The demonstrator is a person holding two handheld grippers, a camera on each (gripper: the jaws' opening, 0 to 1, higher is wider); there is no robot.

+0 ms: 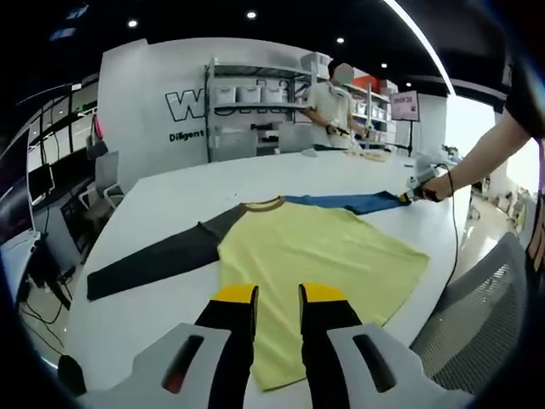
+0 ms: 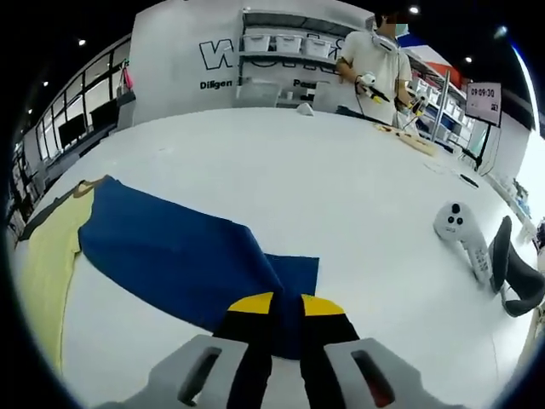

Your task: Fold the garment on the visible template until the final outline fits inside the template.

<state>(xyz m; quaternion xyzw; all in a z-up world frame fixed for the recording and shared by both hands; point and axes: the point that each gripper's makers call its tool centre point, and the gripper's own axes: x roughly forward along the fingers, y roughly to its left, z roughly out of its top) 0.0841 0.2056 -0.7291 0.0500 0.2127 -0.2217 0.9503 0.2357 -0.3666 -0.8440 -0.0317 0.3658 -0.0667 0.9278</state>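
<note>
A yellow-bodied shirt (image 1: 319,256) with one dark grey sleeve (image 1: 157,260) and one blue sleeve (image 2: 183,264) lies spread flat on the white counter (image 1: 255,175). The left tool (image 1: 278,298) hovers over the shirt's near hem, jaws slightly parted, holding nothing. The right tool (image 2: 285,308) is closed on the blue sleeve's cuff at the far right. A white handheld controller (image 2: 460,228) lies well apart on the counter.
</note>
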